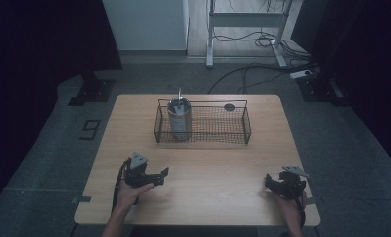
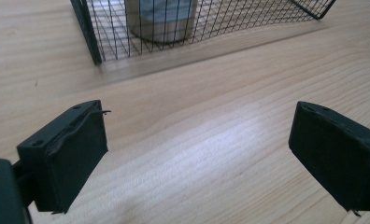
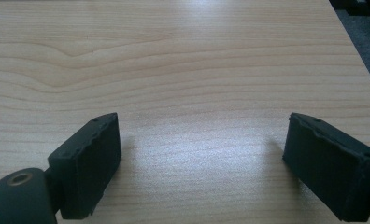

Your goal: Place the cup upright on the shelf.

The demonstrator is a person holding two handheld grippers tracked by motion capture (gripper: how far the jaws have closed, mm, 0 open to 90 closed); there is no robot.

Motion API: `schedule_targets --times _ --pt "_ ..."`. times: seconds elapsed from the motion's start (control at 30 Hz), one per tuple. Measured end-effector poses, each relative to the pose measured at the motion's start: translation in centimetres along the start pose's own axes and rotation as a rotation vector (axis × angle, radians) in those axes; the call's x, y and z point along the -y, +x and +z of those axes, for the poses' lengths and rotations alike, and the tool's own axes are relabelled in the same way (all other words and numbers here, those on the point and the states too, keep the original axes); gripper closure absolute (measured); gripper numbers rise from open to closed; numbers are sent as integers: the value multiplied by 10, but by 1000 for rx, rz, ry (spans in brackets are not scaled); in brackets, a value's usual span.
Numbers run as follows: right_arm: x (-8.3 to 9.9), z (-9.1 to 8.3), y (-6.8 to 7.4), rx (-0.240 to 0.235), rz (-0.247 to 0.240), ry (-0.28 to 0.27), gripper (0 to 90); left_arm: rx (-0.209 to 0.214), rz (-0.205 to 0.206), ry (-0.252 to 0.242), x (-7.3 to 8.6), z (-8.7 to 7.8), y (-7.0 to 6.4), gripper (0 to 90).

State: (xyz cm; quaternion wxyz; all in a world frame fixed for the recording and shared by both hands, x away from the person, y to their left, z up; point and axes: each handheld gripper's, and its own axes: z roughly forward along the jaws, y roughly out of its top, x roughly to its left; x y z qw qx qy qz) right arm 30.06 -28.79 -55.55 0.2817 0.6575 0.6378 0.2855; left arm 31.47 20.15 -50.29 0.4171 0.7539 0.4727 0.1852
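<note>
Left gripper: jaws wide, empty, near table front. Right gripper: jaws wide, empty. Metal can: upright in wire basket, left end.

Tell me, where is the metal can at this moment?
In the high view, the metal can stands upright inside the wire basket, at its left end, on the far half of the table. The left claw is nearer it than the right.

Looked like lab: bare wooden table on grey floor, loose cables, metal stand frame, dark curtains.
</note>
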Motion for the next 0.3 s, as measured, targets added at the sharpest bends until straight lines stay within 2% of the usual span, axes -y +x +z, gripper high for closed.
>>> schedule_targets --times 0.3 --pt "0 0 0 0 0 0 107 -1 4 -2 1 0 -1 48"
